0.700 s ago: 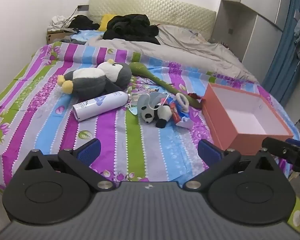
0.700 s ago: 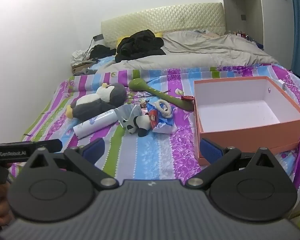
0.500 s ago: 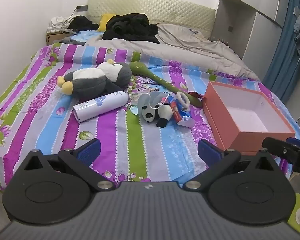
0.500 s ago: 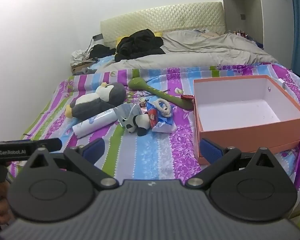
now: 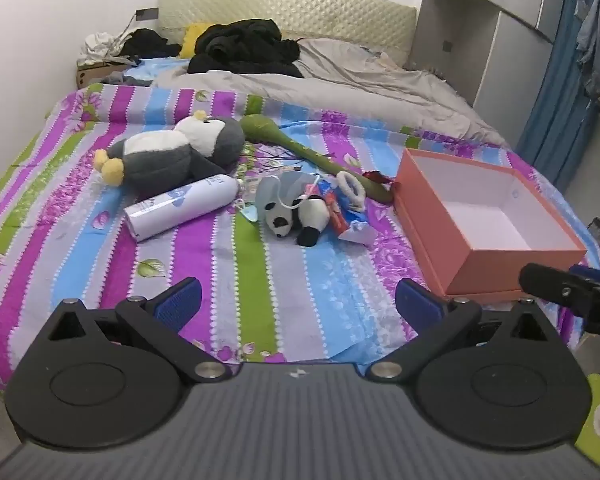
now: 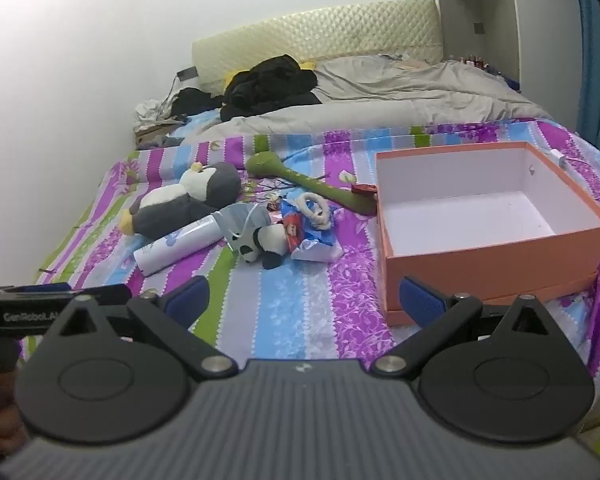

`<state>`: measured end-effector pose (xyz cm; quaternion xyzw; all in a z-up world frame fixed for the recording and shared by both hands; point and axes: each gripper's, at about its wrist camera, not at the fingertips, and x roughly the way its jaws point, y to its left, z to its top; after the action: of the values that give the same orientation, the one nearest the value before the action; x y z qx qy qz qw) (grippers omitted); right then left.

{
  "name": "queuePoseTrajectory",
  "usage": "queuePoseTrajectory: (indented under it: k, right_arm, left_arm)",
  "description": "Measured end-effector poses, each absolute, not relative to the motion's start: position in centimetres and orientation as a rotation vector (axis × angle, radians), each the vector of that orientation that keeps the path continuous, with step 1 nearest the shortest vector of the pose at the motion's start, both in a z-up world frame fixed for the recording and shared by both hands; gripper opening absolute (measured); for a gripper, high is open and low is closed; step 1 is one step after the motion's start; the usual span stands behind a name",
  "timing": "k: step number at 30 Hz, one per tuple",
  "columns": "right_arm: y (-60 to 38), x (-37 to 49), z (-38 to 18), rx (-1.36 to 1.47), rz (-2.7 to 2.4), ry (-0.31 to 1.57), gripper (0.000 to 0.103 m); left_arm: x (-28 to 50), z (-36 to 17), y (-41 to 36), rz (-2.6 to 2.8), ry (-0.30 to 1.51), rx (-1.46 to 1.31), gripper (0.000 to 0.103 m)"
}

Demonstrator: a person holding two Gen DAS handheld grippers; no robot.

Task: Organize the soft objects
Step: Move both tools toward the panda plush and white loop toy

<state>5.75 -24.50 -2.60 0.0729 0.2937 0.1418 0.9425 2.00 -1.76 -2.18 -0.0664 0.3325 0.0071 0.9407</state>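
Nearest: left tool (image 5: 298, 300) spread wide, blue pads (image 5: 180, 300) well apart, nothing between them, hovering over the near edge of the bed (image 5: 284, 280). Right tool (image 6: 304, 300) likewise fully spread and empty, angled down at the striped sheet (image 6: 300, 300) just in front of the orange box (image 6: 492, 264).

Orange box open-topped, white inside, empty, sitting on the sheet at the right side of the bed.

Further in, left of the box, a loose cluster: small panda plush (image 5: 300, 216) lying on its side, touching a grey face mask (image 5: 278, 188) and crinkled snack wrappers (image 5: 348, 220); white ring-shaped scrunchie (image 5: 352, 186) on top of the wrappers. White spray can (image 5: 184, 206) on its side just left of the panda.

Beyond the can, grey-and-white penguin plush (image 5: 172, 156) lying flat, yellow feet toward the left edge. Green long-handled plush (image 5: 308, 148) stretched diagonally from the penguin's head toward the box corner.

Farthest: rumpled grey duvet (image 5: 340, 84), black clothing heap (image 5: 244, 46), quilted cream headboard (image 5: 292, 10).
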Motion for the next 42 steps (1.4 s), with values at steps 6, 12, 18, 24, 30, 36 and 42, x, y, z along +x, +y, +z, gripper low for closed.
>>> queuePoseTrajectory:
  k: [6,12,18,24,30,36,42]
  right_arm:
    - [-24.2,6.6,-3.5,0.161,0.287,0.610,0.103]
    - [-24.4,6.8,-3.7,0.154,0.270,0.611,0.103]
    - [-24.6,7.0,-3.9,0.161,0.259,0.611,0.103]
    - [-24.8,7.2,-4.3,0.154,0.254,0.619,0.103]
    - [-24.7,7.3,-4.5,0.153,0.256,0.625,0.103]
    - [-24.6,7.7,-4.9,0.153,0.258,0.640,0.103]
    - [-24.7,7.8,-5.1,0.148,0.260,0.644,0.103]
  left_arm:
    - [3.0,-3.3,-1.2,0.008,0.706,-0.131,0.103]
    - [3.9,-3.9,-0.8,0.006,0.713,-0.151,0.103]
    - [4.3,-4.2,-0.8,-0.003,0.717,-0.144,0.103]
    - [4.7,-4.7,-1.0,-0.012,0.717,-0.152,0.103]
    - [5.1,-5.2,-1.2,-0.014,0.726,-0.150,0.103]
    - [5.3,-5.4,-1.3,-0.016,0.730,-0.166,0.103]
    - [5.5,-5.8,-1.3,-0.019,0.732,-0.171,0.103]
